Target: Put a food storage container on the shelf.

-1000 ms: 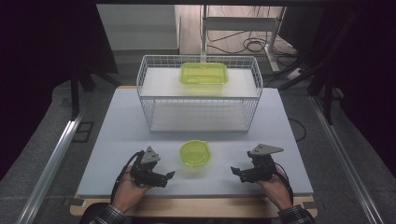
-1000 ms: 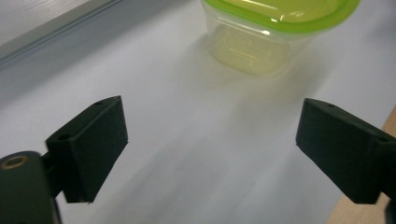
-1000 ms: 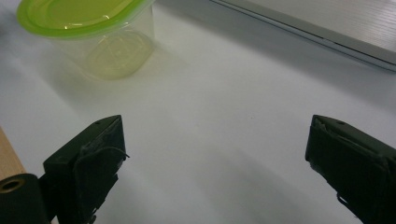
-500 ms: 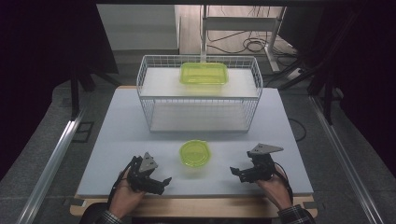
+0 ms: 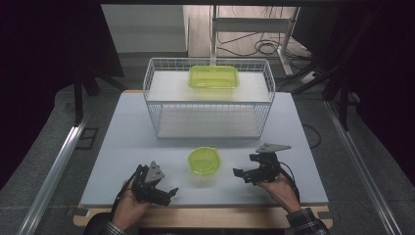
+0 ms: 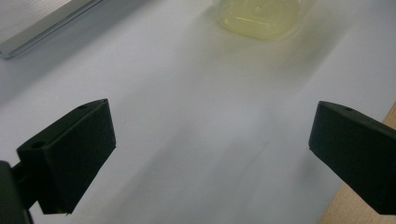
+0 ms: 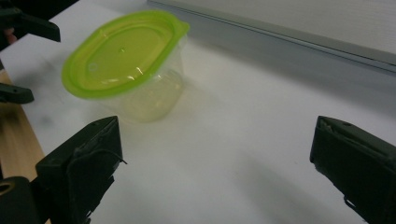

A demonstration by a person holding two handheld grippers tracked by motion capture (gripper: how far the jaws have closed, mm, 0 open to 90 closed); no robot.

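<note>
Two lidded containers on our list, neither in hand at present.

Item one: round container [image 5: 204, 161], clear tub with green lid, upright on the white table [image 5: 122, 142] near its front edge, between our two grippers and apart from both. In the right gripper view it [image 7: 126, 65] lies ahead and to the left of the jaws; in the left gripper view its pale base [image 6: 259, 16] shows far ahead at the top edge.

Item two: rectangular container [image 5: 214, 77], green lid, resting on the upper shelf of the wire rack [image 5: 151, 105] at the table's far side. We judge this one already stowed.

Left gripper [image 5: 169, 193]: jaws have just been opening and now stand wide apart, nothing between them but bare table; released, low at the front left of the table.

Right gripper [image 5: 238, 175]: jaws spread wide, nothing between them, pointing toward the round container from its right side; released.

Progress, as we judge it: if the work is to put the containers on the rack, one is in place and the round one is not yet gripped. Remaining: close a gripper on the round container, most likely the right, lift it and carry it to the rack. The lower shelf [image 5: 205, 128] appears free.
</note>
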